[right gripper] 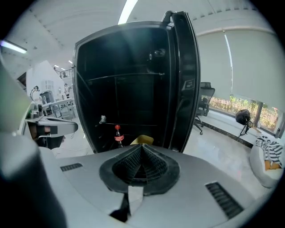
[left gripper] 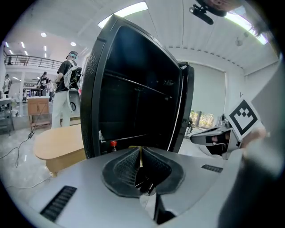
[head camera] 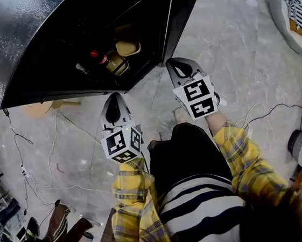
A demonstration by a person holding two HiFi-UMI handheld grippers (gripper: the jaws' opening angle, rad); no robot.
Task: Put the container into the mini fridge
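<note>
Open black mini fridge (head camera: 50, 42) standing on grey marbled floor (head camera: 228, 38), cables (head camera: 51, 151) lying alongside.
Tan-yellow container (right gripper: 142, 140) is sitting low inside the fridge, just beside a red-capped bottle (right gripper: 118, 136). L gripper (head camera: 112, 99) & R gripper (head camera: 177, 66) are hovering side by side in front of the opening, pointing in, both w/ jaws pressed together and nothing between them.

Mini fridge (head camera: 34, 44): cut off by head view's upper edge; interior too dark to read. Yellow container (right gripper: 143, 140): lower part hidden behind right gripper (right gripper: 141, 148) (bottle (right gripper: 118, 135) likewise).
</note>
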